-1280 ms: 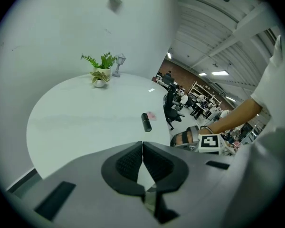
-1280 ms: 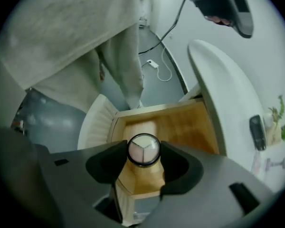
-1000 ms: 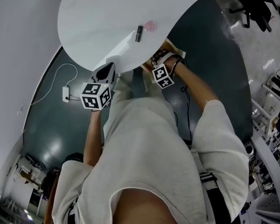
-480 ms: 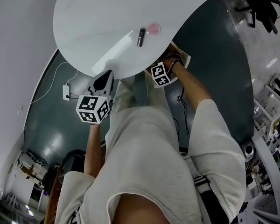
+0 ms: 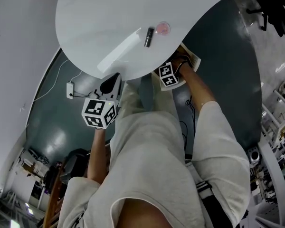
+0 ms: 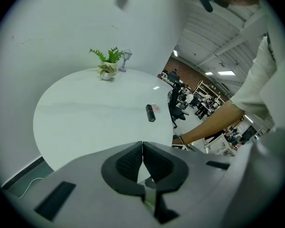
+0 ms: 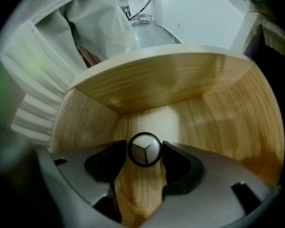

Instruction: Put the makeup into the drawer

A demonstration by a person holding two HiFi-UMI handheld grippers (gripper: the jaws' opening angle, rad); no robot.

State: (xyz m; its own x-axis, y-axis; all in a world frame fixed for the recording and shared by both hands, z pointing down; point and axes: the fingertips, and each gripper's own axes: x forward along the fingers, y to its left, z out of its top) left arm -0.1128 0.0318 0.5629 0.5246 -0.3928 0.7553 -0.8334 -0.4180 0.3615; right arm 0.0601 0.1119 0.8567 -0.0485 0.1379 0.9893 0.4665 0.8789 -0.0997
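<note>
2 grippers, left gripper (image 6: 142, 145) jaws closed, right gripper (image 7: 144, 155) lower in drawer (image 7: 180, 82), jaws loosening on compact (image 7: 144, 148)

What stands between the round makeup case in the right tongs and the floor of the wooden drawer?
Nothing visible. The right tongs hold the round makeup case over the bare floor of the open wooden drawer.

The walls of the wooden drawer (image 7: 180, 84) are closing in on three sides while its floor is lying bare beyond the round makeup case (image 7: 144, 149); up on the table (image 5: 99, 23) a dark tube (image 5: 148, 37) and a pink dish (image 5: 163, 29) are lying near the rim, leaving broad open surface
</note>
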